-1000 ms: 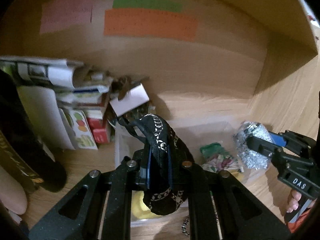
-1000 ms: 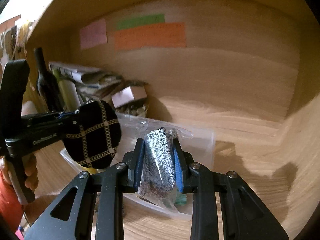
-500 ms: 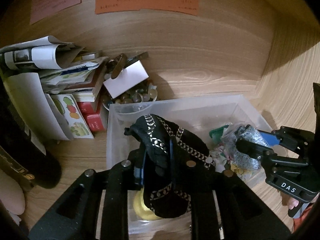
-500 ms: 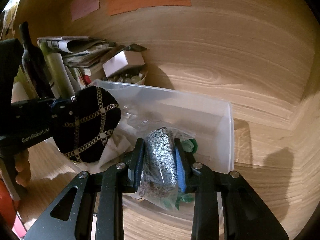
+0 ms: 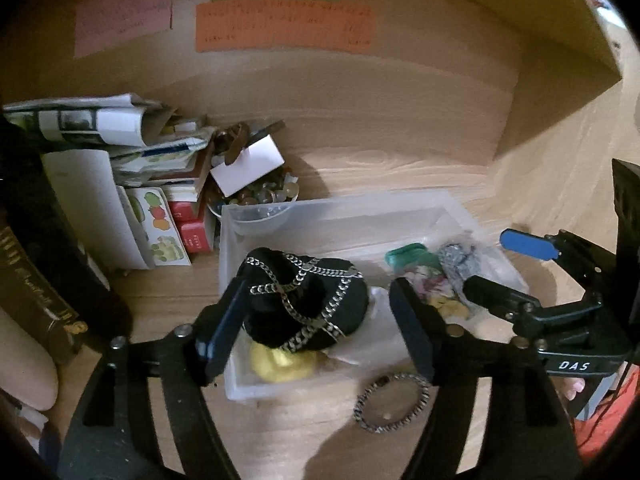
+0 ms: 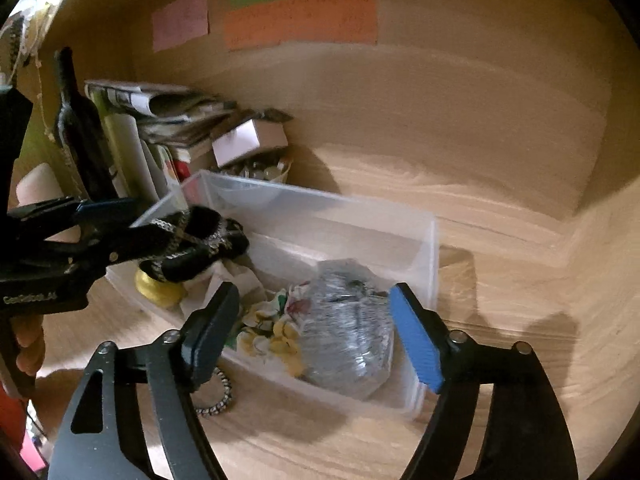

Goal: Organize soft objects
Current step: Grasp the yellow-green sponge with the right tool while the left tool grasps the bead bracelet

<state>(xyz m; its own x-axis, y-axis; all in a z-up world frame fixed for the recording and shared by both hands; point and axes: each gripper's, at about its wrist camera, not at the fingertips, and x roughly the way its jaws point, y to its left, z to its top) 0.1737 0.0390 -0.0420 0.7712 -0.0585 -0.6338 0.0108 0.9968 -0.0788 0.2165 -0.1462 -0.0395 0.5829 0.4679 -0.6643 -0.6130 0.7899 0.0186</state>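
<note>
A clear plastic bin [image 5: 332, 212] [image 6: 428, 240] stands on the wooden shelf. A black cushion with a silver chain pattern [image 5: 308, 300] [image 6: 192, 248] lies in its left end, over a yellow soft item [image 5: 280, 364] [image 6: 156, 290]. A silver-grey sparkly item in a clear bag [image 6: 348, 332] [image 5: 456, 258] lies in its right end, beside a floral cloth [image 6: 272, 328] and a green item [image 5: 408, 254]. My left gripper [image 5: 316, 316] is open above the black cushion. My right gripper [image 6: 312, 332] is open around the bagged item.
A silver chain bracelet [image 5: 394, 402] [image 6: 218, 394] lies on the shelf in front of the bin. Books and papers [image 5: 120, 168], a dark bottle [image 6: 80, 120] and a bowl of small items [image 5: 260, 196] crowd the left. Coloured notes [image 5: 284, 24] hang on the back wall.
Both grippers have opened and let go: the black cushion and the bagged sparkly item have dropped into the bin. Both grippers have pulled back a little.
</note>
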